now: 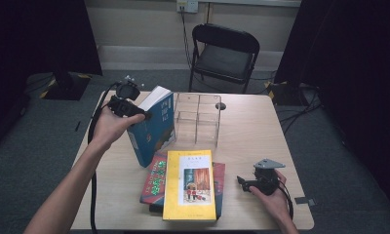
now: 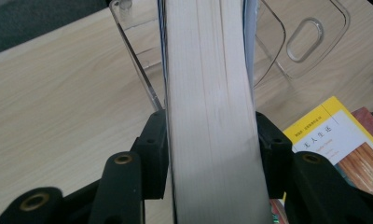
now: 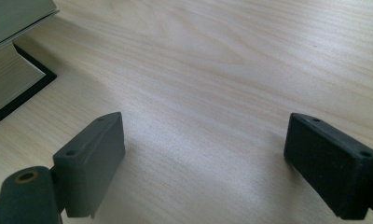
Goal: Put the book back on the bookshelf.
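A thick blue book [image 1: 154, 127] is held upright and tilted above the table, left of a clear acrylic organizer [image 1: 198, 118]. My left gripper [image 1: 143, 115] is shut on it near its top edge. In the left gripper view both pads press on the book's cream page block [image 2: 210, 116], and the organizer [image 2: 287, 42] lies behind it. A yellow book [image 1: 190, 184] lies flat on top of a red book [image 1: 154, 178] near the front edge. My right gripper [image 1: 242, 183] rests low at the front right, open, with bare wood between its jaws [image 3: 205, 154].
The light wooden table [image 1: 251, 131] has free room on its right side and at its far left. A black folding chair [image 1: 224, 53] stands behind the table. A cable trails from the left gripper down past the table's left edge.
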Available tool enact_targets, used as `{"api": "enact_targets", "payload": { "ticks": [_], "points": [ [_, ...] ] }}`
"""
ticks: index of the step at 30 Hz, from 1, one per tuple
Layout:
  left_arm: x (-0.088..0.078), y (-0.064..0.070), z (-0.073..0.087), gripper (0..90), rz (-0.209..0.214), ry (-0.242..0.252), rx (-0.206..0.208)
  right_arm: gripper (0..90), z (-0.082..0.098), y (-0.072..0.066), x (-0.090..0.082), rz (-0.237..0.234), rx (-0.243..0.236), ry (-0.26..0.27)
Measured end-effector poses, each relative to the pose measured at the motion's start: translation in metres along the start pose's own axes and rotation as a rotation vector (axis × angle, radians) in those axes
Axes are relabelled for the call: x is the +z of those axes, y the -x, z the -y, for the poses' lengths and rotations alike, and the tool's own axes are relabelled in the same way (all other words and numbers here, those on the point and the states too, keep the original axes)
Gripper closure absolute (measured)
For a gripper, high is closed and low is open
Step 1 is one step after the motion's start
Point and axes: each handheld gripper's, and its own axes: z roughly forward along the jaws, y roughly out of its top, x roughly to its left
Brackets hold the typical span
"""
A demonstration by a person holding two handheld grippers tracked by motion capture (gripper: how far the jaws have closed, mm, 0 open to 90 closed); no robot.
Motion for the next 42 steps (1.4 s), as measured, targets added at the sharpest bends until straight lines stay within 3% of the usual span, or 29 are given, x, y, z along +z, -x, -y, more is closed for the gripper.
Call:
{"api": "enact_targets", "payload": {
  "ticks": [6, 11, 13, 18, 20, 24, 31, 34, 37, 38, 42],
  "points": [
    [0.011, 0.006, -0.017, 55.8, -0.043, -0.084, 0.019, 12.0, 0.000, 0.000, 0.000, 0.000, 0.000, 0.000],
    [0.016, 0.003, -0.024, 57.0, -0.032, -0.146, 0.009, 12.0, 0.000, 0.000, 0.000, 0.000, 0.000, 0.000],
    [0.018, 0.000, -0.029, 56.3, -0.002, -0.196, -0.007, 12.0, 0.000, 0.000, 0.000, 0.000, 0.000, 0.000],
    [0.024, 0.000, -0.035, 56.0, -0.011, -0.248, 0.006, 12.0, 0.000, 0.000, 0.000, 0.000, 0.000, 0.000],
    [0.026, 0.000, -0.035, 55.8, -0.015, -0.235, -0.002, 12.0, 0.000, 0.000, 0.000, 0.000, -0.001, 0.000],
    [0.037, 0.003, -0.032, 53.6, -0.025, -0.271, 0.021, 12.0, 0.000, 0.000, 0.000, 0.000, 0.000, 0.000],
    [0.035, 0.003, -0.033, 60.0, -0.043, -0.274, 0.022, 12.0, 0.000, 0.000, 0.000, 0.000, 0.000, 0.000],
    [0.035, 0.003, -0.032, 61.0, -0.041, -0.266, 0.001, 12.0, 0.000, 0.000, 0.000, -0.001, -0.002, 0.000],
    [0.034, 0.005, -0.032, 61.3, -0.048, -0.267, 0.000, 12.0, 0.000, 0.000, 0.000, -0.002, -0.001, 0.000],
    [0.034, 0.005, -0.032, 61.3, -0.050, -0.275, 0.019, 12.0, 0.000, 0.000, 0.000, -0.002, -0.001, 0.000],
    [0.033, 0.003, -0.032, 61.4, -0.047, -0.270, 0.005, 12.0, 0.000, 0.000, 0.000, -0.003, -0.001, 0.000]
  ]
}}
